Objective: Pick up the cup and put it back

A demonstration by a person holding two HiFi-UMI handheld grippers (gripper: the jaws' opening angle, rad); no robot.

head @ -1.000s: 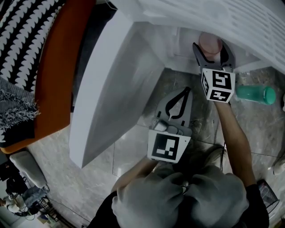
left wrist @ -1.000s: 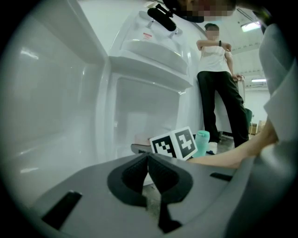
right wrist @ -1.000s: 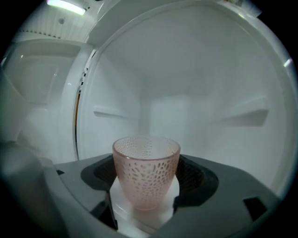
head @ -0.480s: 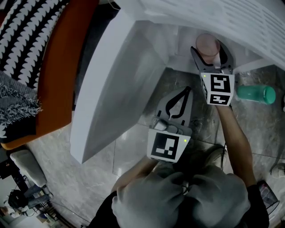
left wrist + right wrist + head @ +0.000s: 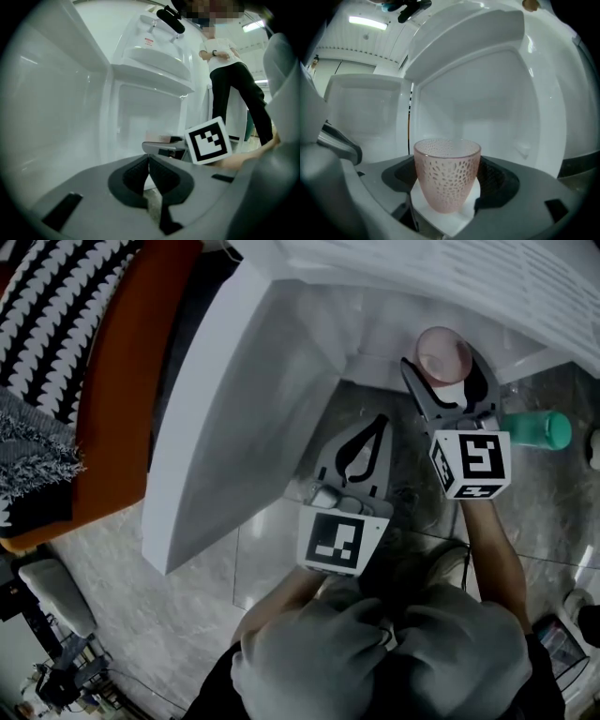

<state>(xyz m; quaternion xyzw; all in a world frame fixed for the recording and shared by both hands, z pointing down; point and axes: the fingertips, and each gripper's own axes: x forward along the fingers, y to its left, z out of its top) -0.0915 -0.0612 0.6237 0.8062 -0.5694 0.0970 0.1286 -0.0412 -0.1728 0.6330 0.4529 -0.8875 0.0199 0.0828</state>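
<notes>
A pink, translucent, dimpled cup (image 5: 442,352) (image 5: 446,171) stands upright between the jaws of my right gripper (image 5: 444,373) (image 5: 447,183), which is shut on its sides. It hangs at the mouth of the recess (image 5: 384,329) of a white appliance. A flat white piece (image 5: 440,220) shows under the cup's base. My left gripper (image 5: 378,420) (image 5: 149,161) is lower and to the left, over the marble floor. It is shut with nothing in it, and its pads meet at the tip.
The appliance's white door (image 5: 234,427) stands open on the left. A teal bottle (image 5: 536,430) lies on the floor to the right. An orange cushion (image 5: 122,381) with a black-and-white throw is far left. A person (image 5: 229,79) stands beyond the appliance.
My right gripper has drawn back towards me with the cup, out of the recess. The left gripper has shifted slightly left and stays shut.
</notes>
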